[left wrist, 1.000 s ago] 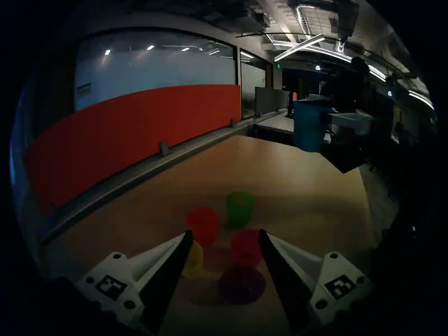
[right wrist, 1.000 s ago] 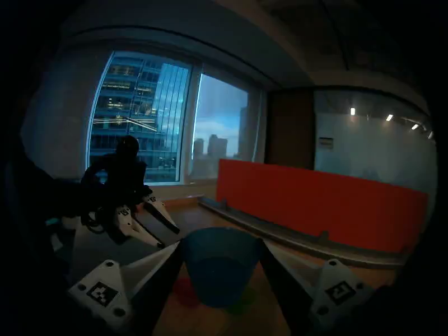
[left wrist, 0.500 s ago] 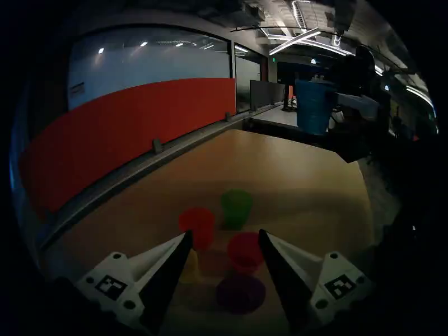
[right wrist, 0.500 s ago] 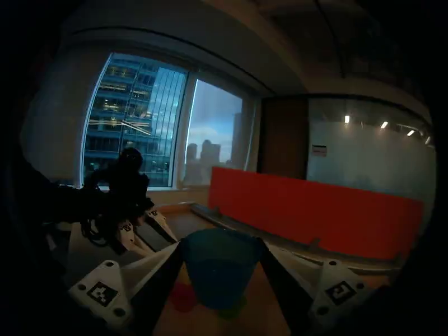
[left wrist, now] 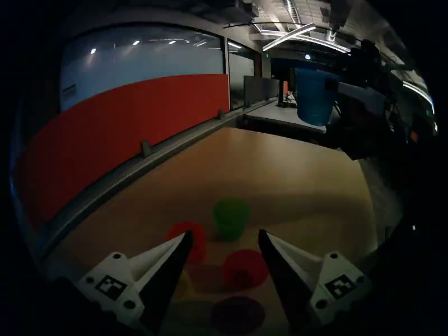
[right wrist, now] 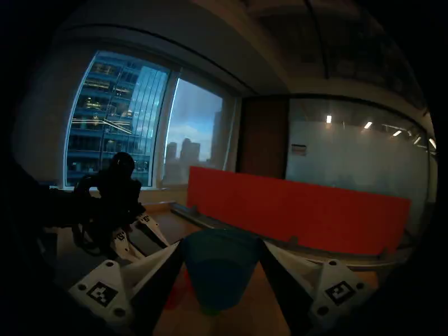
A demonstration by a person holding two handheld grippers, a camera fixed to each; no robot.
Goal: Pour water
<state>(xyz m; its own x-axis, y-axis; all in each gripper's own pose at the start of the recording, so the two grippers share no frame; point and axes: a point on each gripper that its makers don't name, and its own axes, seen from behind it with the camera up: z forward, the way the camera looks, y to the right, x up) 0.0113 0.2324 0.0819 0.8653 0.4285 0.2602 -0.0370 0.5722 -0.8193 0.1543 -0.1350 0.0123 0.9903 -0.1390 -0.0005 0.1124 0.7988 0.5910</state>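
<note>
While the right claw (right wrist: 221,245) presses both fingers on the sides of the blue cup (right wrist: 217,274), the cup stands upright in the air, and a darker band shows through its lower wall. From the left gripper view, that blue cup (left wrist: 313,95) hangs high above and well beyond the green cup (left wrist: 231,218), off to its right. The left claw (left wrist: 224,238) stands wide and holds nothing, its tips just nearer than the green cup. A red cup (left wrist: 189,246) sits just left of the green cup, partly behind one finger. A second red cup (left wrist: 243,269) sits nearer than the green cup, between the fingers, and a purple cup (left wrist: 238,315) lies nearer still, dim in the low light. All four rest on the wooden bench (left wrist: 291,173). A red partition (left wrist: 123,129) runs along the bench edge, left of the green cup.
</note>
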